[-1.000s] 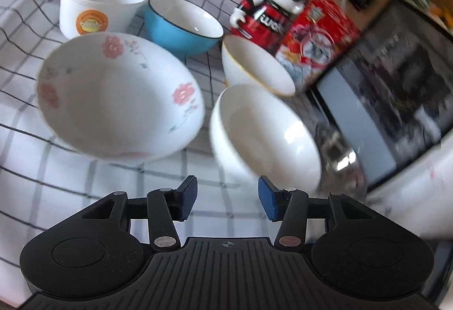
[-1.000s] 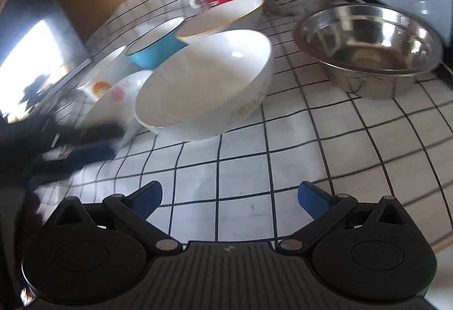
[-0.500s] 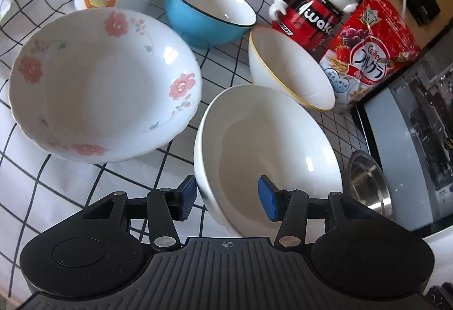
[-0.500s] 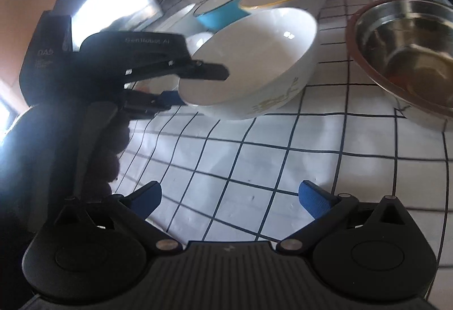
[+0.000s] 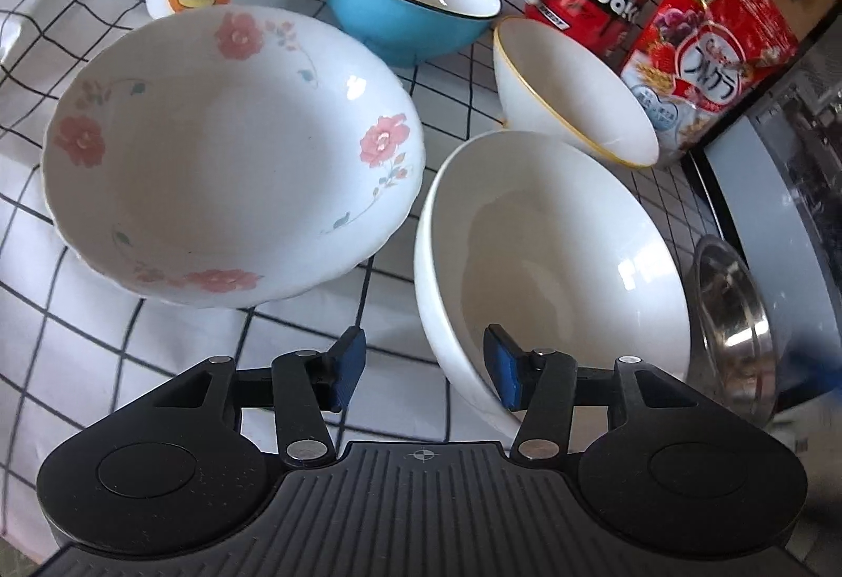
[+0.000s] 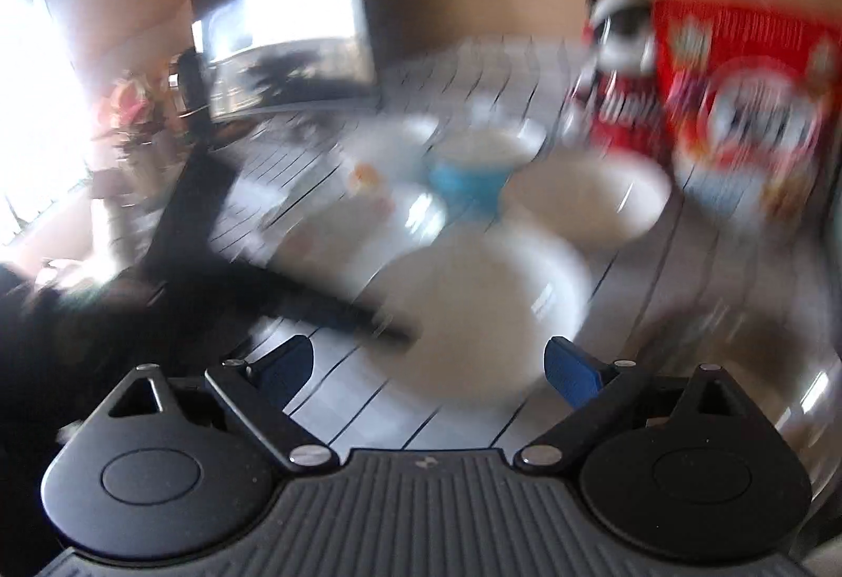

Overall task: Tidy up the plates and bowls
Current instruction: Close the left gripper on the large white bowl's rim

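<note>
1. My left wrist view looks steeply down, close over the plain white bowl (image 5: 552,261) on the desk (image 5: 173,350).
2. My right wrist view, blurred, looks shallower from farther back.
3. Both share that bowl (image 6: 484,292) and the blue bowl (image 5: 405,19).

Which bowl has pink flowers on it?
The wide shallow bowl at the left front. Pink roses ring its inside; the other bowls are plain white, gold-rimmed, blue or metal.

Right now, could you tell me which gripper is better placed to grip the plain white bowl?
Probably the left gripper: its open jaws straddle the plain white bowl's near rim. The right gripper, closing on nothing, sits farther back.
</note>
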